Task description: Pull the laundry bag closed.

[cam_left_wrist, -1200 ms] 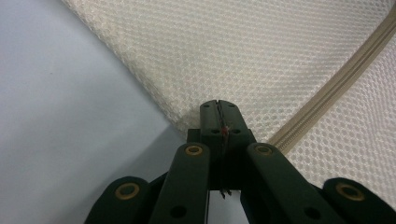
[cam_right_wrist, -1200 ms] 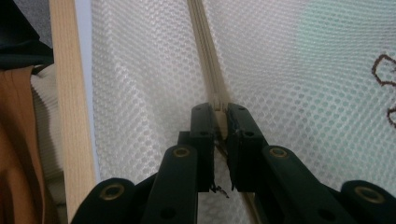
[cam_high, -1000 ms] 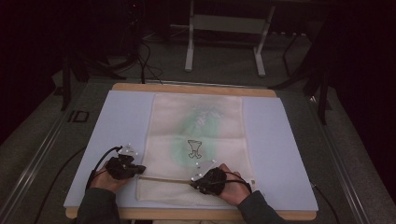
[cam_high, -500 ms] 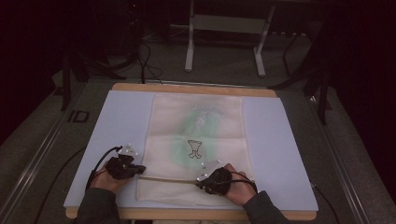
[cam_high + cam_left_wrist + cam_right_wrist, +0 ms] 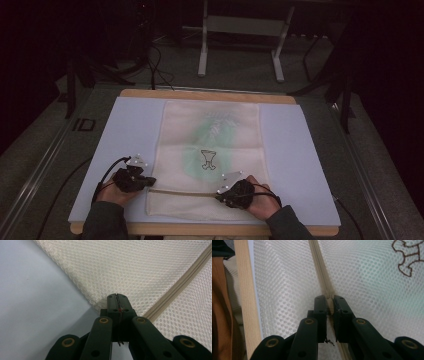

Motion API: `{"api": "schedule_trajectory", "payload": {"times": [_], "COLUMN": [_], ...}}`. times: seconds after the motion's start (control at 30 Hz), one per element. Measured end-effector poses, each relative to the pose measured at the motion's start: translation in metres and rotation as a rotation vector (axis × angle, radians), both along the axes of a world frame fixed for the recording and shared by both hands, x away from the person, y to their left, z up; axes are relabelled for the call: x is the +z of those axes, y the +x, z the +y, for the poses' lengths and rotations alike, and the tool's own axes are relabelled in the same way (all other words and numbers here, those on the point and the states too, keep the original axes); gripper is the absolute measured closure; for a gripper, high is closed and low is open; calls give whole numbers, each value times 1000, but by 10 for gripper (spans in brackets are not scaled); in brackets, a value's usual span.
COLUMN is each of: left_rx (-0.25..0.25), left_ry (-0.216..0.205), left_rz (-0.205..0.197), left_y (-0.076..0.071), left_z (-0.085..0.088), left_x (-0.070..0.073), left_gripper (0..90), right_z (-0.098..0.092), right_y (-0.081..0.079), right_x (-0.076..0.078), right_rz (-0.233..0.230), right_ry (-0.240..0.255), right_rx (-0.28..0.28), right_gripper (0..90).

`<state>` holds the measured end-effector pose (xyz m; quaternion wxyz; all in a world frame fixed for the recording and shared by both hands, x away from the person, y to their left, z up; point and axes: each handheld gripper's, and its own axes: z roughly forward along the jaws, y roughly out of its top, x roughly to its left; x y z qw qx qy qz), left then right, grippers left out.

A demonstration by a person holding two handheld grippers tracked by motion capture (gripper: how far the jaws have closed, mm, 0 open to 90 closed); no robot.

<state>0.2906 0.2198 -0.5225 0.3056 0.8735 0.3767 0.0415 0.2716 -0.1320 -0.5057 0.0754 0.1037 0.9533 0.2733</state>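
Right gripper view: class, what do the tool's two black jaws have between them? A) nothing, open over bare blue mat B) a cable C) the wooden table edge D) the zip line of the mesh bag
D: the right tool has its jaws nearly closed around the beige zip that runs along the mesh bag; the wooden table edge lies off to the side.

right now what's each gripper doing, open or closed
left gripper: closed on the edge of the mesh bag.
right gripper: closed on the bag's zipper.
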Motion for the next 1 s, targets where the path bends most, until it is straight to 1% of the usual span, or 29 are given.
{"api": "schedule_trajectory", "payload": {"times": [0.23,0.33,0.6,0.77,0.8,0.87,0.9,1.0], "left_rx": [-1,0,0,-1,0,0,1,0], "left_ry": [1,1,1,3,2,2,2,1], "left_rz": [0,0,0,0,0,-1,-1,0], "left_y": [0,0,0,0,0,0,0,0], "left_z": [0,0,0,0,0,0,0,0], "left_x": [0,0,0,0,0,0,0,0], "left_gripper": [900,900,900,900,900,900,900,900], "right_z": [-7,-9,-16,-18,-19,-20,-21,-24], "right_y": [0,0,0,0,0,-1,0,0], "right_x": [1,1,-1,-1,-1,-1,-1,-2], "right_rz": [4,2,16,12,13,13,17,19], "right_ry": [2,-5,-4,-8,-2,-12,-3,-12], "right_rx": [-9,-9,-23,-19,-17,-26,-26,-29], "right_gripper": [823,823,823,823,823,823,823,823]}}
